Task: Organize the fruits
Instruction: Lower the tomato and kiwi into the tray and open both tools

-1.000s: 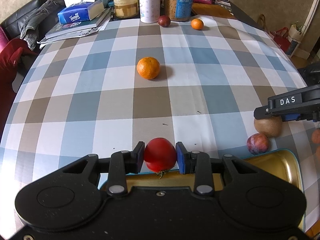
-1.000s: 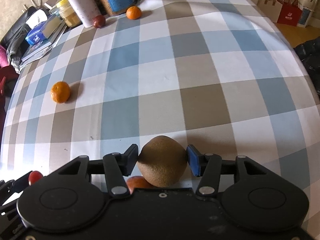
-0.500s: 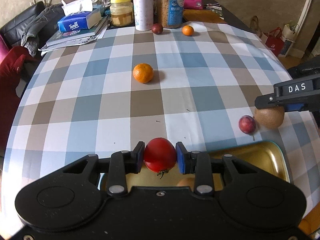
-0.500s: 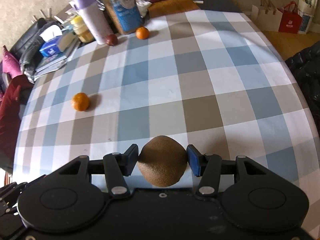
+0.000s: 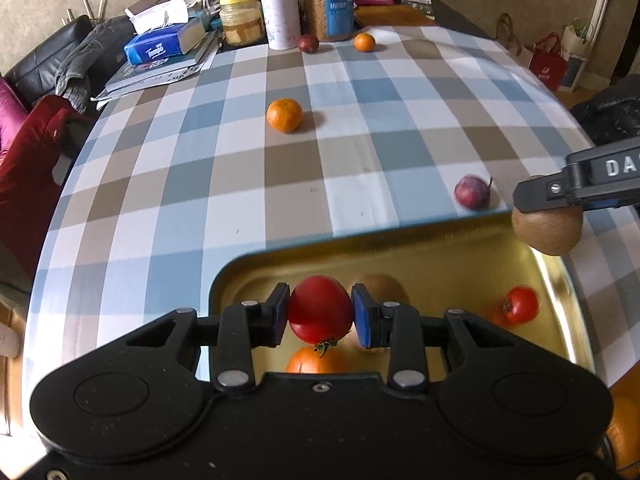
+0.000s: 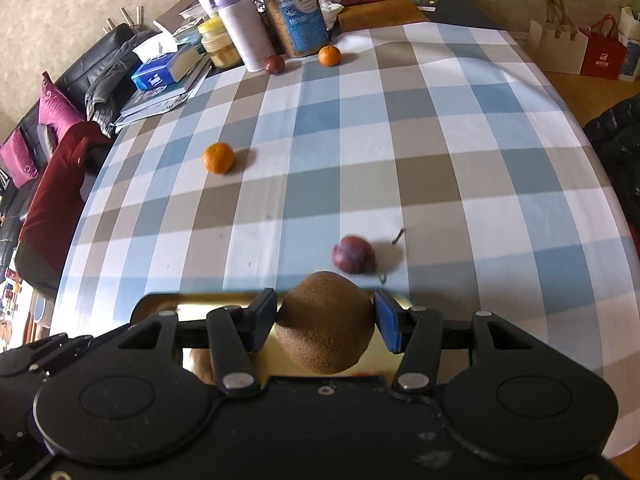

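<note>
My left gripper is shut on a red tomato, which hangs over the gold tray. In the tray lie a small tomato, a kiwi and an orange. My right gripper is shut on a brown kiwi above the tray's far rim; from the left wrist view that kiwi hangs at the tray's right corner. A purple plum lies on the cloth just beyond the tray. An orange sits mid-table.
At the far edge of the checked tablecloth stand a white bottle, jars, a small orange and a dark plum. Books and a tissue pack lie far left. Bags stand on the floor right.
Both grippers have pulled back and risen with their fruits; the tray now shows far more fully beneath them, and the plum lies further ahead.
</note>
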Motion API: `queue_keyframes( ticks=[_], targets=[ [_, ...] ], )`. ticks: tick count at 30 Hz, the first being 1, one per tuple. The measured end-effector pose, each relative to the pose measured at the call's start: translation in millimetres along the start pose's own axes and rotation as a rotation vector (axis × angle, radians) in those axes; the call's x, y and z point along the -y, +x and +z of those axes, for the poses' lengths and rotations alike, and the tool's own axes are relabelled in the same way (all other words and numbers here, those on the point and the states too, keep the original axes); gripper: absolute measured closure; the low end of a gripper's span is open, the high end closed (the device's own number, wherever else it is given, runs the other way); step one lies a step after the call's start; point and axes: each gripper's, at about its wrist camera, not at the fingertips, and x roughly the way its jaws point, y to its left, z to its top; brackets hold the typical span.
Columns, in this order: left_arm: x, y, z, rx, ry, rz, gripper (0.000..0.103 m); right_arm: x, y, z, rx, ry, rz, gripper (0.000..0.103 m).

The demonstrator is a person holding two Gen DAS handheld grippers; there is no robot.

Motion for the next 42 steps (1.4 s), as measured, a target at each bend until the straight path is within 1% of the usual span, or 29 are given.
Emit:
queue_keyframes(
  ticks=[7,15,26,30,31,32,33,36,42],
  targets=[
    [2,-1,-18,-0.025,-0.002,0.019,0.060,2,-7,-24,-0.004,-0.001,-0.011,0.048],
    [0,6,-35,-0.068,-0.024,0.016,0.060,2,-11,-44,-0.009,-0.010,-0.030,0.048],
    [-7,9,-48,-0.093,-0.043,0.008,0.060,0,-12,-58,-0.024,-0.027,-0.037,0.048],
    [-9,9,-51,-0.088,-0.046,0.002,0.055,-3,-12,-60,-0.025,-0.054,-0.042,0.048],
    [-10,9,-51,-0.091,-0.050,0.000,0.054,-3,-13,-60,-0.020,-0.062,-0.043,0.050],
    [-10,10,-51,-0.095,-0.054,-0.005,0.054,-4,-14,-60,-0.013,-0.071,-0.041,0.056],
    [-11,11,-51,-0.099,-0.059,-0.008,0.053,-5,-16,-61,-0.005,-0.080,-0.041,0.060],
    [-11,13,-51,-0.106,-0.063,-0.013,0.053,-6,-23,-61,0.016,-0.091,-0.023,0.060],
    [-10,12,-50,-0.104,-0.065,-0.019,0.053,-5,-19,-60,-0.002,-0.078,-0.019,0.060]
  ],
)
